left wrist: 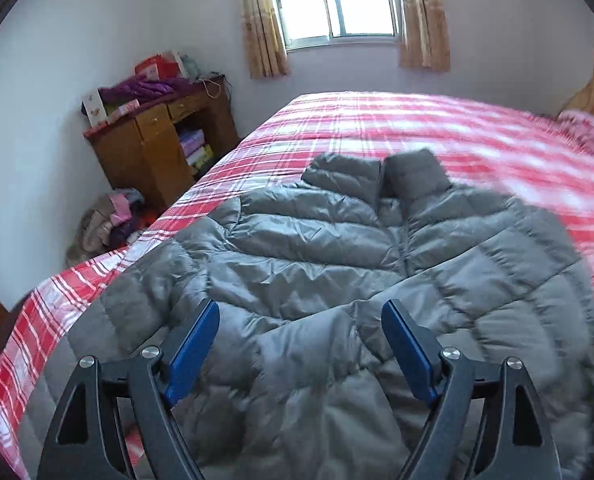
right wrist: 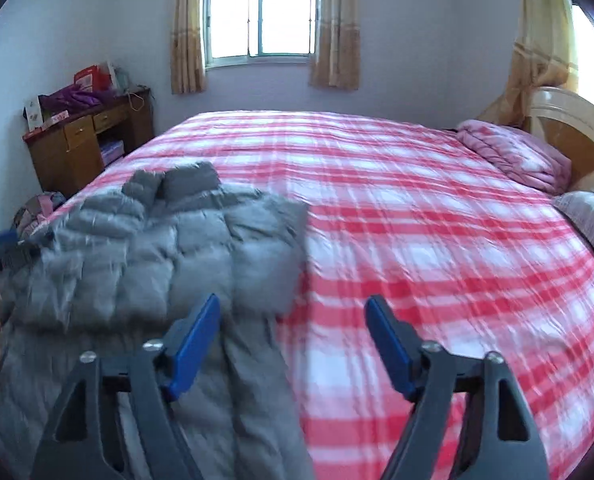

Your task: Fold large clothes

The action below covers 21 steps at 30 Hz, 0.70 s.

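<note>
A grey quilted puffer jacket lies front up on the red and white plaid bed, its collar pointing toward the window. A sleeve is folded across its lower front. My left gripper hovers over the jacket's lower middle, its blue pads wide apart with nothing between them. In the right wrist view the jacket fills the left side of the bed. My right gripper is open above the jacket's right edge, with only bedding and jacket cloth beneath it. The view is blurred.
A wooden desk piled with bags and purple cloth stands in the far left corner, with a heap of clothes on the floor beside it. A folded pink quilt and the headboard are at the right.
</note>
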Available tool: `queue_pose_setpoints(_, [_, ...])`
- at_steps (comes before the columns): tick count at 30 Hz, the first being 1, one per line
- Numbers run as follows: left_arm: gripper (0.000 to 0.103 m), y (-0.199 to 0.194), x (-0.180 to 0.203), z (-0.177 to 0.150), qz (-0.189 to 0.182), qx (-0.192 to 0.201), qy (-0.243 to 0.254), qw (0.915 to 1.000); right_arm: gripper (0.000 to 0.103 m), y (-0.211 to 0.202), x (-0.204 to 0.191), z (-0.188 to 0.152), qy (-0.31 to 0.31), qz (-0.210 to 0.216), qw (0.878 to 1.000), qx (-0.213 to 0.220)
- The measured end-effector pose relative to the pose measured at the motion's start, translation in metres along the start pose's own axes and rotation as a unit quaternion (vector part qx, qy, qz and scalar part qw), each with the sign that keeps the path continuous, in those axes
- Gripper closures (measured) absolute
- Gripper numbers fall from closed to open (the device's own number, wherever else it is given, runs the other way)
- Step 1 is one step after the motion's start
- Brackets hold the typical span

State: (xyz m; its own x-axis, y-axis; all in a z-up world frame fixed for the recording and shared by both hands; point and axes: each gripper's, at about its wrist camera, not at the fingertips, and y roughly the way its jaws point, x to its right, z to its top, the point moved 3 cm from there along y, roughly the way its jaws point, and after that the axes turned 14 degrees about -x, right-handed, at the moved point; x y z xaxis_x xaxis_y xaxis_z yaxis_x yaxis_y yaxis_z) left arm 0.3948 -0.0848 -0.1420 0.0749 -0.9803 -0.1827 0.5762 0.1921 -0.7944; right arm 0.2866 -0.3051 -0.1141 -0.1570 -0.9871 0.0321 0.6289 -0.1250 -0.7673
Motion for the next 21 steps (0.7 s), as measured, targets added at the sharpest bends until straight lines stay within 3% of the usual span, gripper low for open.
queue_pose_setpoints(3, [0.019,0.035,0.009,-0.004,0.039,-0.024,0.013,0.9989,0.028,0.030,-0.022,0.016,-0.013,-0.005,1.000,0.015])
queue_pose_setpoints(10, [0.013,0.075,0.005,-0.011,0.037,-0.052,0.010,0.9979,0.028,0.105,-0.060,0.011,-0.077,0.012,0.996,-0.039])
queue_pose_setpoints(16, [0.007,0.085,0.006,-0.008,0.046,-0.067,0.009,0.9967,0.028,0.126,-0.058,0.004,-0.073,0.025,0.993,-0.088])
queue_pose_setpoints(21, [0.006,0.090,0.004,-0.006,0.043,-0.071,0.005,0.9966,0.028,0.129,-0.053,0.003,-0.071,0.029,0.992,-0.104])
